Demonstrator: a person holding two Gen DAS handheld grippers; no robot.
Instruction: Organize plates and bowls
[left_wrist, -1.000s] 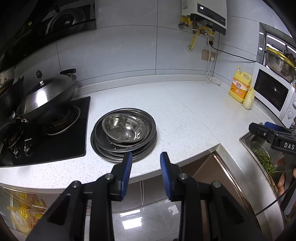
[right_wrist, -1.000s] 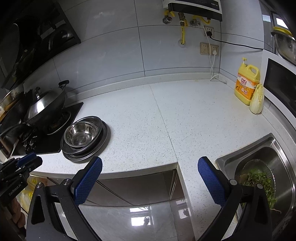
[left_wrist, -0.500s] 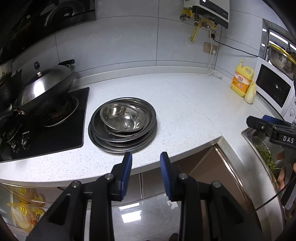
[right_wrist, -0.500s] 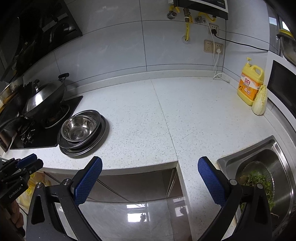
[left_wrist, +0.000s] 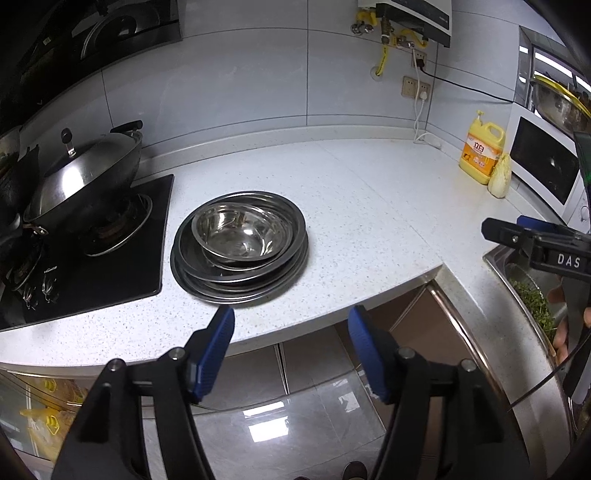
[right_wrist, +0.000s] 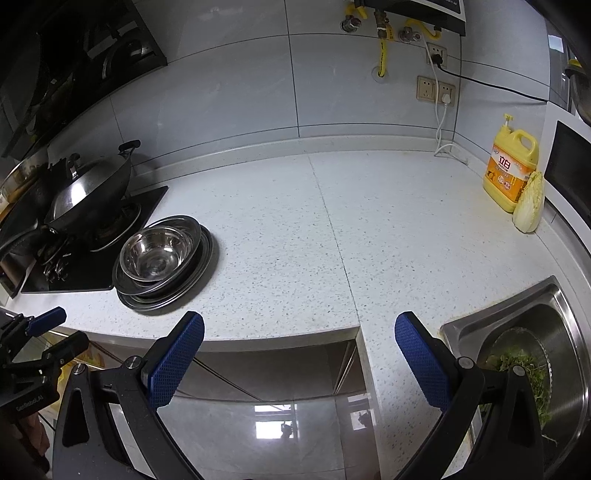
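A steel bowl rests in a stack of steel plates on the white counter, beside the stove. My left gripper hangs just in front of the counter edge, a little short of the stack; its jaws are opening and nothing is between them. My right gripper is held wide open over the counter's front edge, right of the stack, with nothing in it. Each gripper shows at the side of the other's view: the left gripper and the right gripper.
A lidded wok sits on the black stove to the left. A sink holding a strainer of greens lies to the right. At the back right stand a yellow detergent bottle, a cabbage and a microwave.
The left gripper's jaws have spread from a narrow gap to a wide one. Both views have shifted only slightly; the stack has not moved.
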